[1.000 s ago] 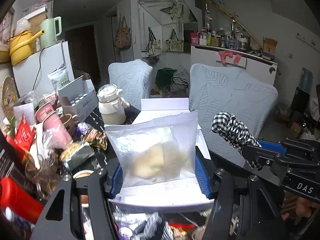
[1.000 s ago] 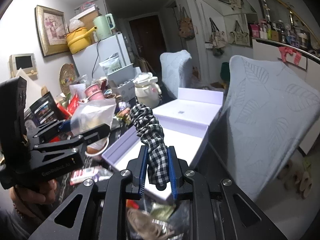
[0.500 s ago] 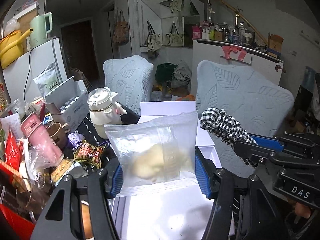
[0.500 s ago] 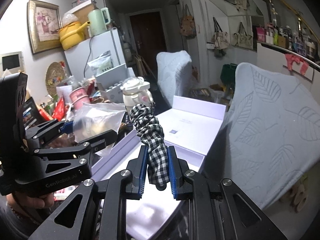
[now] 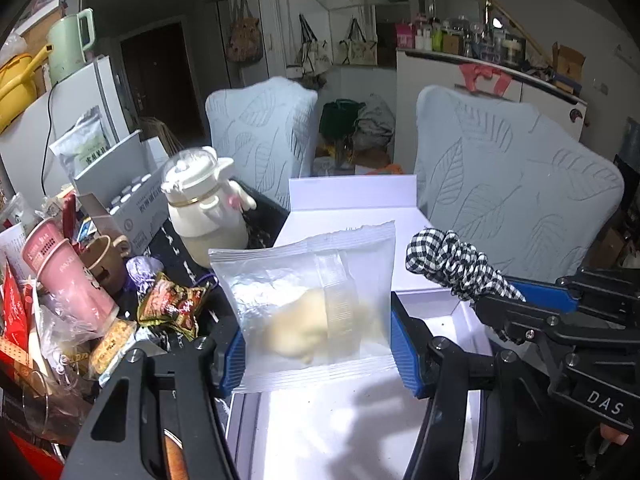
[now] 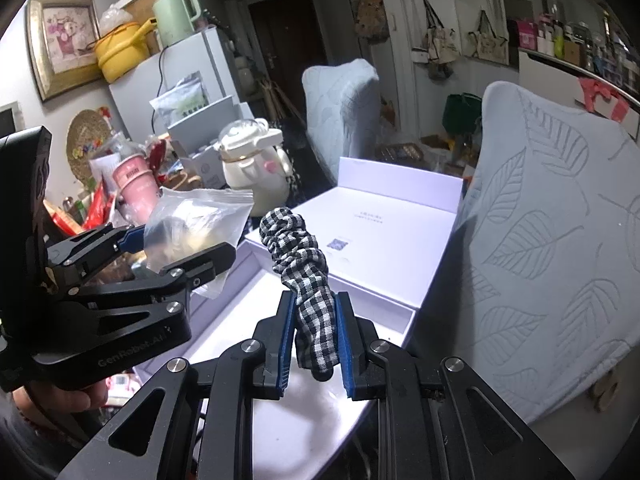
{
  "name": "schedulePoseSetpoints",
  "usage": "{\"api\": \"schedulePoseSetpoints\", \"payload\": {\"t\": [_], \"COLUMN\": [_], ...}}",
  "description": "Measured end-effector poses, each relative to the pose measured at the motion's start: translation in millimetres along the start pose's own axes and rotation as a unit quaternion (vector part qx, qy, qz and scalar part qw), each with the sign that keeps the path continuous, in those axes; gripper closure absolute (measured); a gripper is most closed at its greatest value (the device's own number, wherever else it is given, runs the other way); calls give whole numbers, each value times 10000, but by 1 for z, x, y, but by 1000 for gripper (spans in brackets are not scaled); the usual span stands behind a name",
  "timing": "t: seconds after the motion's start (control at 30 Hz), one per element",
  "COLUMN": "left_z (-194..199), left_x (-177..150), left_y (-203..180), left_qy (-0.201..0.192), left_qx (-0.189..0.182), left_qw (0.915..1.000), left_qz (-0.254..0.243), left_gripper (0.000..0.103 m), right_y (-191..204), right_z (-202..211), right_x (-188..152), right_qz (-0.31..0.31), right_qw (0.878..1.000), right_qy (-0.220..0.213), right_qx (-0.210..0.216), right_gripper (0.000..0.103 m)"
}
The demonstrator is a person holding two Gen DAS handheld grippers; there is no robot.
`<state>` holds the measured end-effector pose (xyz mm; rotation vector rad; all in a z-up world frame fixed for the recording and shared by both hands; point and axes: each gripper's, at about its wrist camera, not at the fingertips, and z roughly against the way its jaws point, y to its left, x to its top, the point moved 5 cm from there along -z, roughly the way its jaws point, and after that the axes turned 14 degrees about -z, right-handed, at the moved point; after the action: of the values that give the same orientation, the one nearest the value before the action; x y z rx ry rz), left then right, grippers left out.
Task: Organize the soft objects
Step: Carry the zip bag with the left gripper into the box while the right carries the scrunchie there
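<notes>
My left gripper (image 5: 316, 344) is shut on a clear plastic packet (image 5: 308, 300) with a pale soft lump inside, held above the open white box (image 5: 352, 432). My right gripper (image 6: 314, 340) is shut on a black-and-white checked scrunchie (image 6: 304, 272), also above the box (image 6: 360, 248). The scrunchie (image 5: 452, 264) and right gripper show at the right of the left wrist view. The packet (image 6: 192, 224) and left gripper (image 6: 176, 256) show at the left of the right wrist view.
The box's raised lid (image 5: 352, 192) stands at its far end. A cream kettle (image 5: 204, 216), pink cups (image 5: 64, 276), snack wrappers (image 5: 172, 308) and a carton (image 5: 120, 200) crowd the table left of the box. Two covered chairs (image 5: 500, 192) stand behind and to the right.
Both grippers have moved forward over the open box, still holding the packet and the scrunchie. The box interior now lies directly beneath both grippers.
</notes>
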<state>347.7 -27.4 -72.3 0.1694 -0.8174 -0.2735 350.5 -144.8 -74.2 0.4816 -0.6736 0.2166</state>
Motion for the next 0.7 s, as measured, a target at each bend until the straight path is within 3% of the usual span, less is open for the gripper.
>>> {"api": "schedulePoseSetpoints", "payload": {"t": [0.3,0.7], "left_z": [-19,-46], "left_x": [-8,-25], "left_y": [1,4], "left_qy": [207,850], "left_qx": [122,73], "left_qw": [9996,9963], "left_qz": [-127,-53], "left_gripper": [43,39], "right_y": [0,-8], "right_z": [-18,-42], "right_x": [-2,-7], "right_qz": [115,-81], "right_qw": [9997,9989], "right_qy": [89,363], "right_qx": [-176,-268], "right_gripper": [83,81]}}
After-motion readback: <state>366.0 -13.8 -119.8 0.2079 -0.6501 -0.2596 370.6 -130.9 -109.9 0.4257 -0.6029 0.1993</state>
